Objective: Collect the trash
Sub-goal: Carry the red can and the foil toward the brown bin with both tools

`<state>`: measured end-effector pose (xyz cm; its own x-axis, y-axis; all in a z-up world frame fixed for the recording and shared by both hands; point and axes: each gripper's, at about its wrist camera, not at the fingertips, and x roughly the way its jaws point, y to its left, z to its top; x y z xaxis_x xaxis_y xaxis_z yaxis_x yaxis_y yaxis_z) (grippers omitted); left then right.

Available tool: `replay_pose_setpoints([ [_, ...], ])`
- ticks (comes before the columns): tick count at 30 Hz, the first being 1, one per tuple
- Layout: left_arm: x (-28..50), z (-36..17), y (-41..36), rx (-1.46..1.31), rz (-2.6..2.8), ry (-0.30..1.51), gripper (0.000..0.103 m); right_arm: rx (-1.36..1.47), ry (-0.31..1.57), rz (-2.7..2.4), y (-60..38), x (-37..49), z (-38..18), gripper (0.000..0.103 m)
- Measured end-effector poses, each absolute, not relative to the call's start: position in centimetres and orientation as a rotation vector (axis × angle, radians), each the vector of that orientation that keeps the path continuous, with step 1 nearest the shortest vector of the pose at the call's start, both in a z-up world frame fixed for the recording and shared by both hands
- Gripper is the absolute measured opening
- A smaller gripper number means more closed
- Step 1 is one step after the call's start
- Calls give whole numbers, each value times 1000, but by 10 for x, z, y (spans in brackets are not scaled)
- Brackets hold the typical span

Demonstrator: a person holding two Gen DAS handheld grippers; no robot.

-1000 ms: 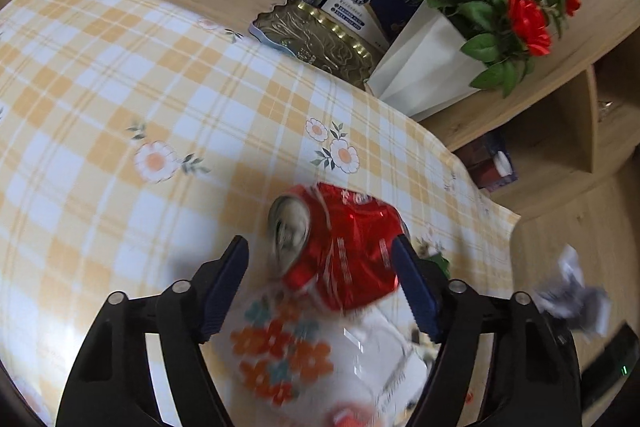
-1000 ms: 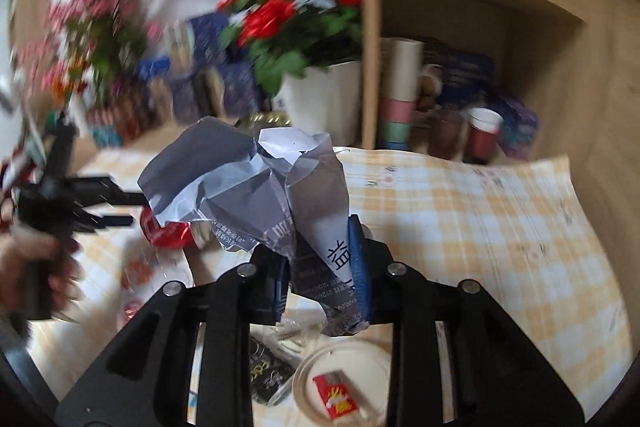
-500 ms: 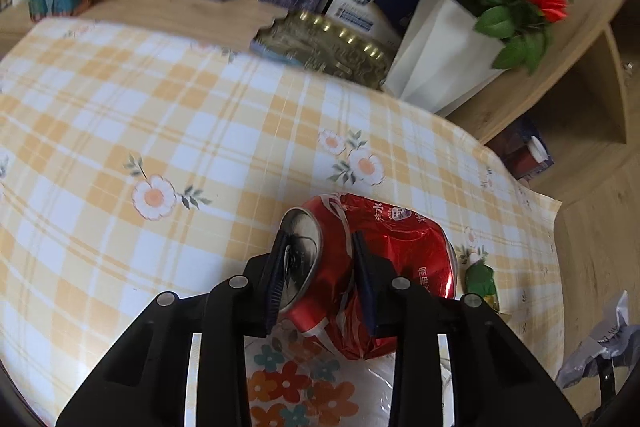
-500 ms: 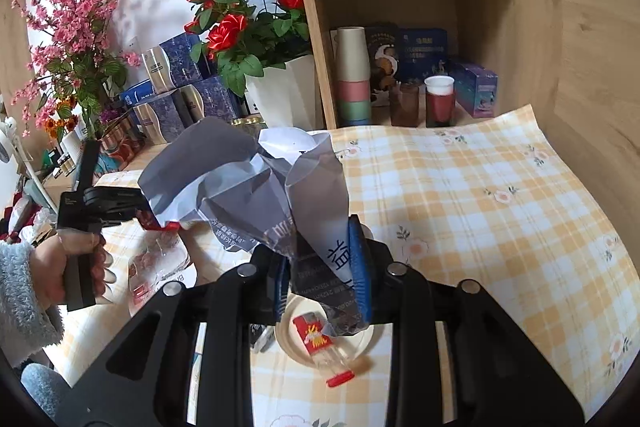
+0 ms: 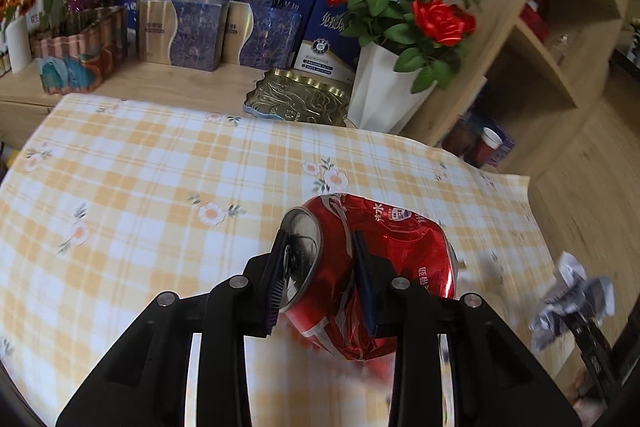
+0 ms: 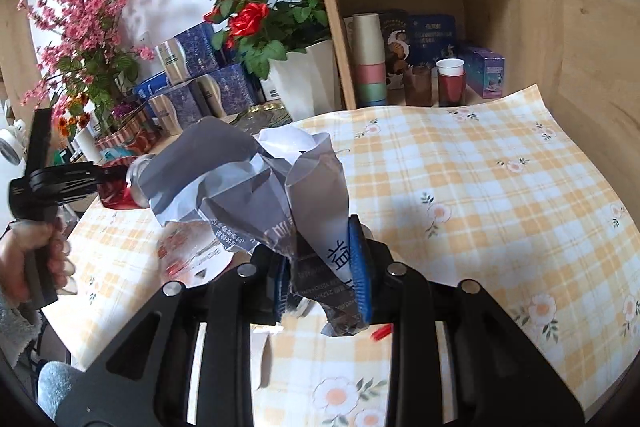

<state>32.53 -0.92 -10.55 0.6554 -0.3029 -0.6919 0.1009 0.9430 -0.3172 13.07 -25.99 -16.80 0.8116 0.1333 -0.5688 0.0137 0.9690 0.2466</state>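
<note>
The left tongs (image 5: 318, 273), open a second ago, now clamp the crushed red can (image 5: 372, 275) above the counter (image 5: 160, 187), while the right tongs (image 6: 322, 275) at three o'clock grip crumpled paper (image 6: 256, 179): both await binning.

R gripper (image 6: 322, 279) clamps crumpled paper (image 6: 256, 187) above checked tablecloth (image 6: 500, 195). L gripper (image 6: 105, 178) w/ red can (image 6: 116, 195) at left.

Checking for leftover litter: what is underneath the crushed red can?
Below the crushed red aluminium can, held in the left tool, lies only the yellow checked tablecloth. The spot directly beneath it is hidden.
</note>
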Motion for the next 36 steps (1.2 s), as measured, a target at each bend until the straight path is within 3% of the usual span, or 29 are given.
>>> replay_pose_setpoints([
  [22,99,-96,6,-173,-356,777,31,178,716,171,-197,-6,-178,29],
  [36,23,-126,21,-163,-347,800,31,168,871,289,-165,-63,-227,29],
])
